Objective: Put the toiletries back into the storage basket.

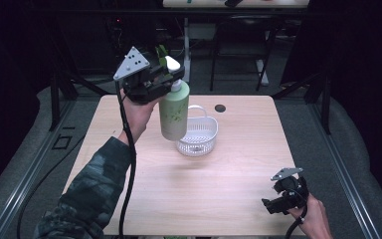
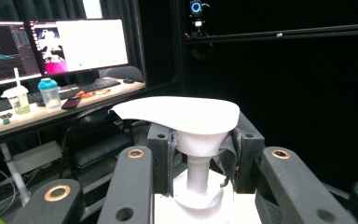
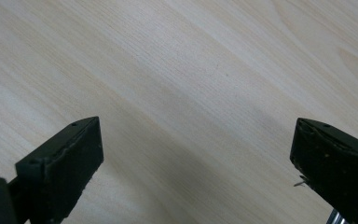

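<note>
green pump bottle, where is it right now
In the high view the green pump bottle hangs above the table's far left part, held by its pump neck in the left gripper, just left of the white basket.

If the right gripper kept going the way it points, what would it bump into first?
Most likely the table. The right gripper has its open jaws aimed at bare wood with nothing between them, so it would probably meet the tabletop first; how soon is hard to judge.

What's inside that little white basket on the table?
The white basket looks empty: its slotted floor shows bare. The green bottle, held up by its pump neck in the left tongs, covers the basket's left edge, so that corner stays unseen.
</note>
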